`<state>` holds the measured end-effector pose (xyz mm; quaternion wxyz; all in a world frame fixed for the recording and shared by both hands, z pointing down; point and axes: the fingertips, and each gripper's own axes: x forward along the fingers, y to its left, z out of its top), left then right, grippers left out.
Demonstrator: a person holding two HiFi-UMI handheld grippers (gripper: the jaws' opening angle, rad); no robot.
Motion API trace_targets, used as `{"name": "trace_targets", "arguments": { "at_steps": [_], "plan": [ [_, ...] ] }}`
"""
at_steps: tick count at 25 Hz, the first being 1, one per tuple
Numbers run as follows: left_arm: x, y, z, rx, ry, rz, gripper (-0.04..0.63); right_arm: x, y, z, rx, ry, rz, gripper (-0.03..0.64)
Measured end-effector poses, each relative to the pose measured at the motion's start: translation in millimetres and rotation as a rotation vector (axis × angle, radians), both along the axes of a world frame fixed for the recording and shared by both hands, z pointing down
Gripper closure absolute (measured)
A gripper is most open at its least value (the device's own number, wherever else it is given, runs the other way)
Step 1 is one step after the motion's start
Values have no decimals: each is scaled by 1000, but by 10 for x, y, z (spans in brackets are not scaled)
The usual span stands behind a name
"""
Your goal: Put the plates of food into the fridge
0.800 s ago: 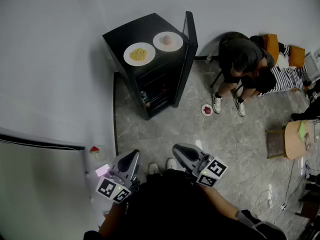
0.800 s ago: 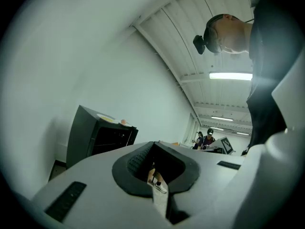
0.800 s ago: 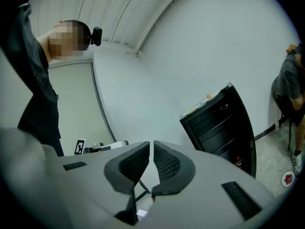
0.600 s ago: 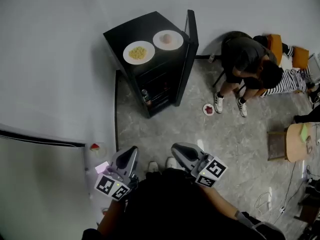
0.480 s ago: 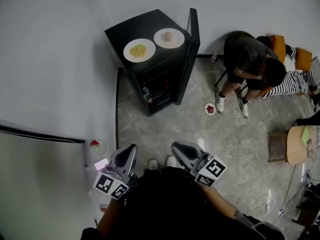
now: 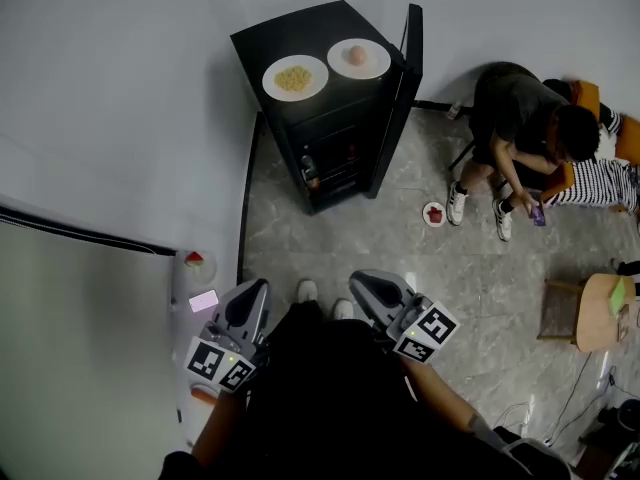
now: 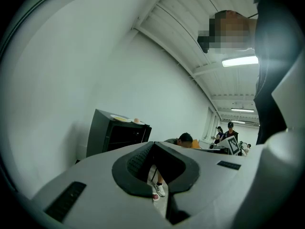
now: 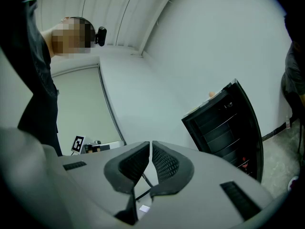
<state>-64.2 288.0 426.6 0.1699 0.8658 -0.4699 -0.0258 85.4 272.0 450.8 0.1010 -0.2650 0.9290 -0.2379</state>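
A black fridge [image 6: 335, 108] stands against the wall with its door [image 6: 405, 88] swung open. On its top sit a white plate of yellow food [image 6: 295, 77] and a white plate with a pinkish item [image 6: 358, 57]. A small plate of red food [image 6: 433, 214] lies on the floor near the door. Another one [image 6: 194, 261] rests on the white ledge at left. My left gripper [image 6: 255, 292] and right gripper [image 6: 362, 284] are held close to my body, far from the fridge, both shut and empty. The left gripper view shows the fridge [image 7: 114, 135] ahead. The right gripper view shows its open shelves [image 8: 221, 128].
A person [image 6: 520, 118] sits on a chair right of the fridge, looking at a phone, beside someone in a striped top [image 6: 600, 183]. A small wooden table [image 6: 600, 313] stands at far right. A pink card [image 6: 204, 300] lies on the ledge. Cables trail over the grey floor at lower right.
The fridge and its plates have slid right and up in the head view, as has the seated person. Both grippers stay shut near my body; the left one sits slightly lower.
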Motion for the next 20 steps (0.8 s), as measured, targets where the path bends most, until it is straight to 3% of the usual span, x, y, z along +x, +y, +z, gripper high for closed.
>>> {"name": "trace_targets", "arguments": {
  "at_steps": [12, 20],
  "plan": [
    [61, -271, 62, 2, -1, 3, 572, 105, -216, 97, -26, -8, 20, 583],
    [-56, -775, 65, 8, 1, 13, 572, -73, -662, 52, -51, -11, 10, 583]
  ]
}}
